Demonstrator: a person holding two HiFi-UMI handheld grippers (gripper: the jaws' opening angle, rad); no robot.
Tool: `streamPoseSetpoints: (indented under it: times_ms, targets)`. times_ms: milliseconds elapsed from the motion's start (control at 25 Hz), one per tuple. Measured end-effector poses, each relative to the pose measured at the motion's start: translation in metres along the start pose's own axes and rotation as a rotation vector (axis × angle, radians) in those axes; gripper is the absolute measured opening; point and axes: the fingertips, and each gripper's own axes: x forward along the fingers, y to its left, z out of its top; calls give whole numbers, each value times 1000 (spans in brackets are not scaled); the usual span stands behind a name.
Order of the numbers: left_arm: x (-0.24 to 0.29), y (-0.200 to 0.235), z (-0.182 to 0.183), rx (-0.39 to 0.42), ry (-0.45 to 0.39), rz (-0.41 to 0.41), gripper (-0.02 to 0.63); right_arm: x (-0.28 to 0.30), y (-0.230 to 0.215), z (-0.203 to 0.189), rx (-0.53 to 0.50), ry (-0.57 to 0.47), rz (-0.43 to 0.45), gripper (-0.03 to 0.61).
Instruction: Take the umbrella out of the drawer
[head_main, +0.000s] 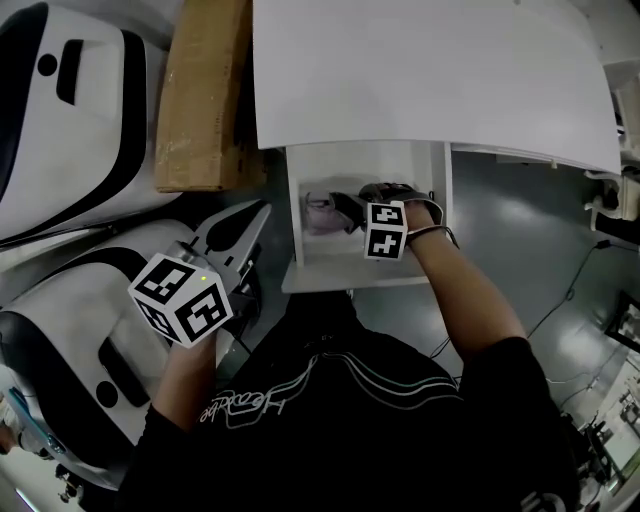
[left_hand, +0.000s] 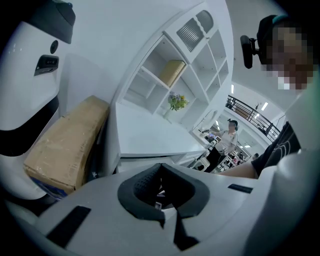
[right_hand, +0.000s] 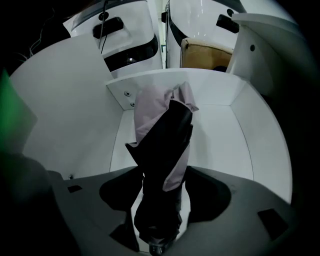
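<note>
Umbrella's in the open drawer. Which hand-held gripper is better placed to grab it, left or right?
Right. The right hand-held gripper is down in the drawer, jaws open either side of the folded umbrella. The left hand-held gripper is outside the drawer, off to its left, jaws together.

The drawer (right_hand: 260, 135) looks like smooth white board with a matt coat (small screw heads (right_hand: 126, 93) glint on its inner wall). Inside the drawer, the umbrella (right_hand: 165, 145) is soft, dull cloth, lilac and black, creased. Left of the drawer, the box (head_main: 205, 95) is rough brown cardboard. To its right, the grey floor (head_main: 520, 220) shines. The left gripper (left_hand: 160, 170) is matt grey plastic, with dimpled, rubbery pads (left_hand: 142, 184).
</note>
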Motion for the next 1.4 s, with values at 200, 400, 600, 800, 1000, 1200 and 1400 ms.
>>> streamPoseSetpoints:
  times_ms: [200,400,600,800,1000,1200,1400]
  targets:
    - [-3,8,-5,-15,-7,20,20,10,-1,-2,0,30,-4,245]
    - [-7,16,-11,-43,-6,51,20,10,-2,-4,13,47,7,244]
    - [-5,14,-21,-50,9,48,20,9,-4,-2,37,52,-7,244]
    - [-4,11,-29,-59,21,47,20,8,-4,-2,57,53,-14,233]
    - [-4,4,-33,-52,24,42,20,1,0,1,61,39,-13,216]
    - [-10,-8,-34,-39,9,45,20,-25,2,11,41,6,-49,216]
    - [-23,-25,-28,-29,-45,57,20,-71,2,22,55,-54,-130,216]
